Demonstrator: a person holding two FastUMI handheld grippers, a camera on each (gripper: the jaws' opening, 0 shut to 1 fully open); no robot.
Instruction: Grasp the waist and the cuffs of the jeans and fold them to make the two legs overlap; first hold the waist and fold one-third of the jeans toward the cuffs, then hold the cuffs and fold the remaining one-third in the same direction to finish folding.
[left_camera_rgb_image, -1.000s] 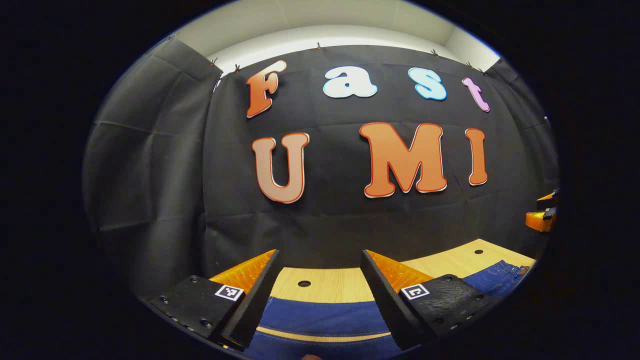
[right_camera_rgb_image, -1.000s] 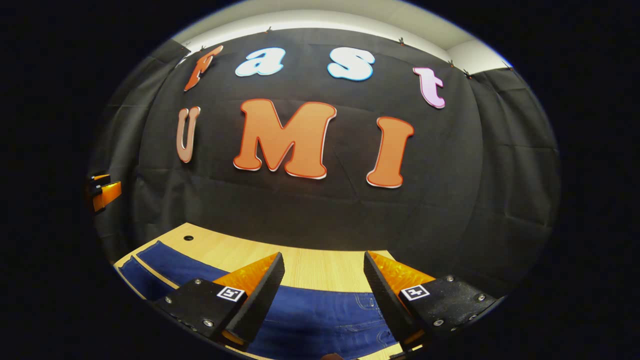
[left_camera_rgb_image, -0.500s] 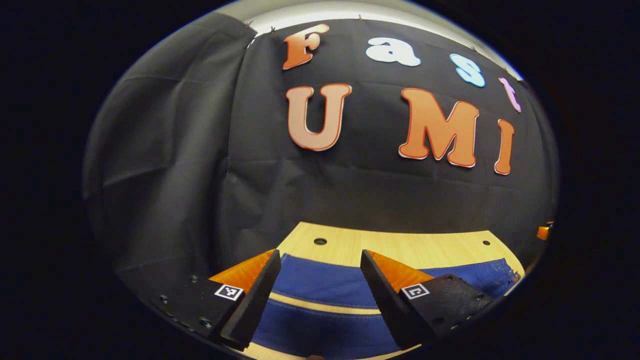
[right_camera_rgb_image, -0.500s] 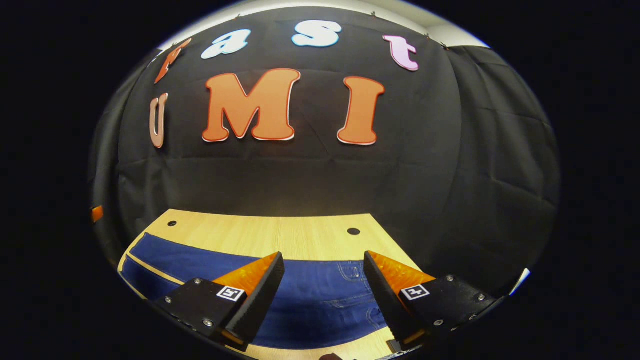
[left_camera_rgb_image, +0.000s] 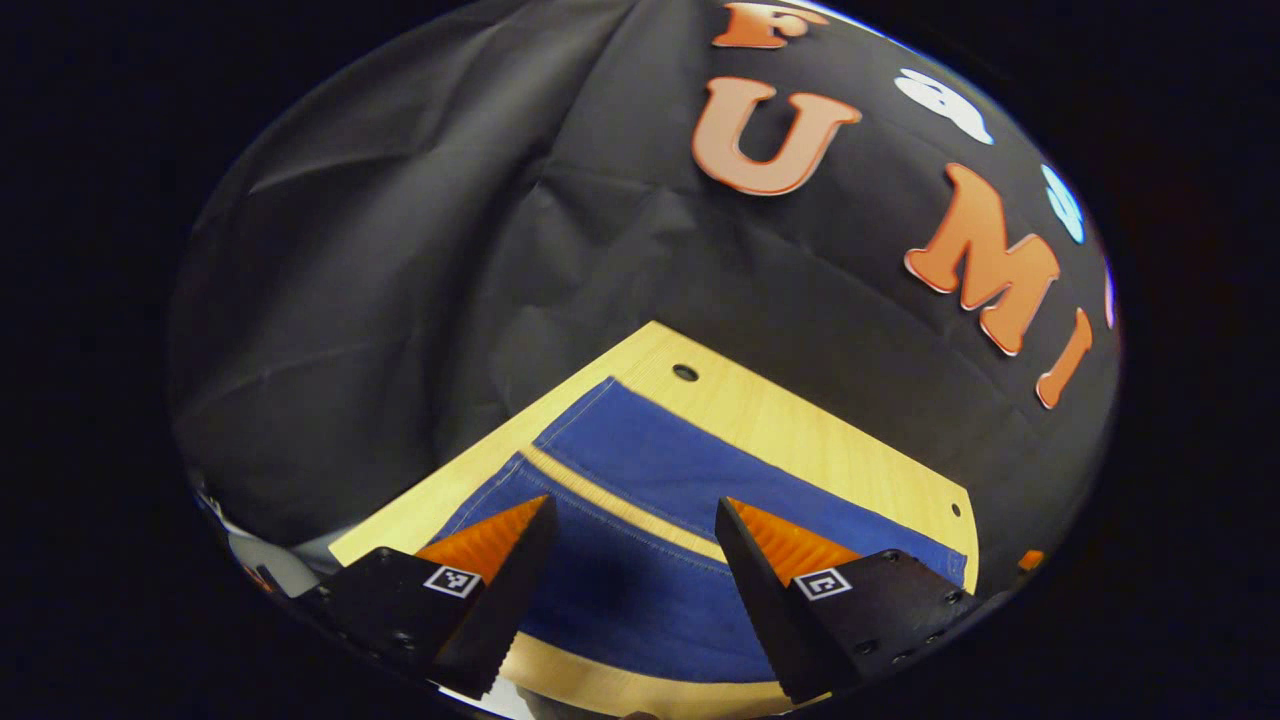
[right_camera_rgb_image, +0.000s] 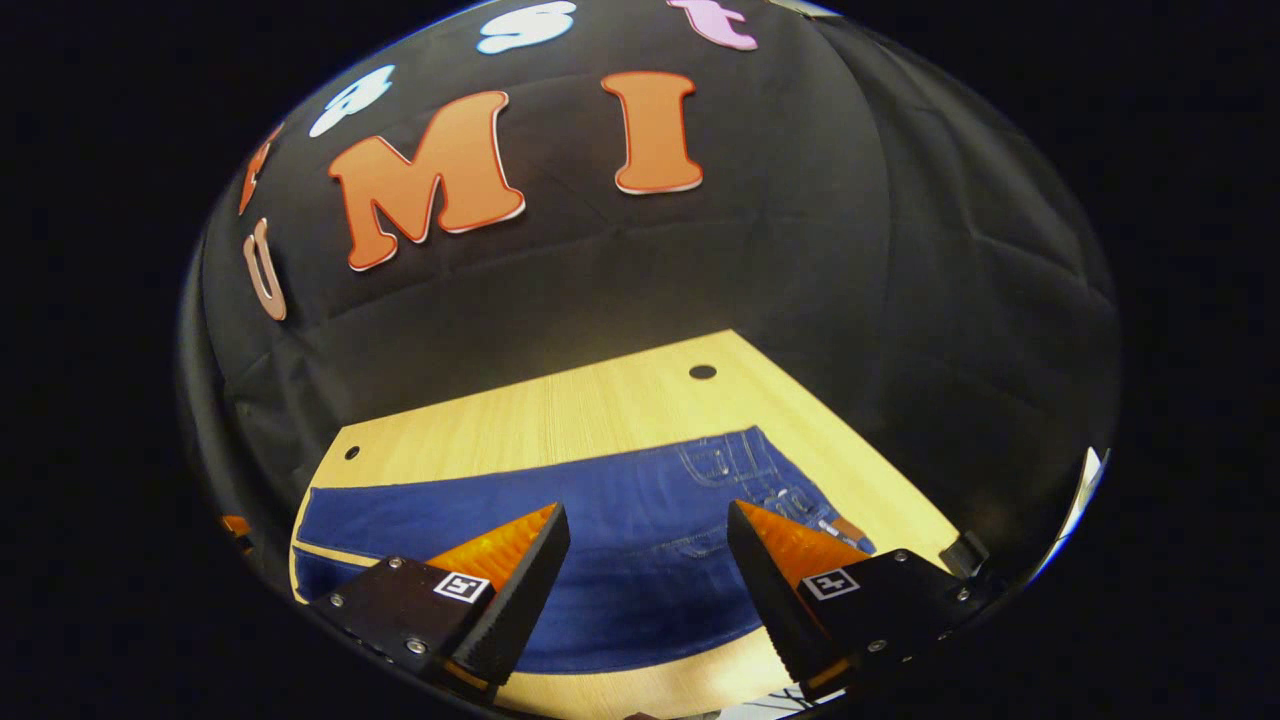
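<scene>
Blue jeans (left_camera_rgb_image: 650, 460) lie flat on a wooden table (left_camera_rgb_image: 800, 420), the two legs side by side with a strip of wood showing between them. The cuffs (left_camera_rgb_image: 545, 450) point toward the table's left end. My left gripper (left_camera_rgb_image: 633, 505) hovers open above the nearer leg, close to the cuffs, holding nothing. In the right gripper view the jeans (right_camera_rgb_image: 600, 500) end in the waist (right_camera_rgb_image: 760, 470), with belt loops and a pocket, at the right. My right gripper (right_camera_rgb_image: 648, 510) hangs open over the seat area, just left of the waist, and is empty.
The table (right_camera_rgb_image: 560, 410) has small round holes (right_camera_rgb_image: 702, 372) near its back corners. The black cloth wall rises right behind its far edge and at both ends. A strip of bare wood runs along the near edge (right_camera_rgb_image: 640, 685) in front of the jeans.
Both grippers have tipped down and come lower over the table. The left one has swung toward the cuff end, the right one toward the waist end. Both stay open.
</scene>
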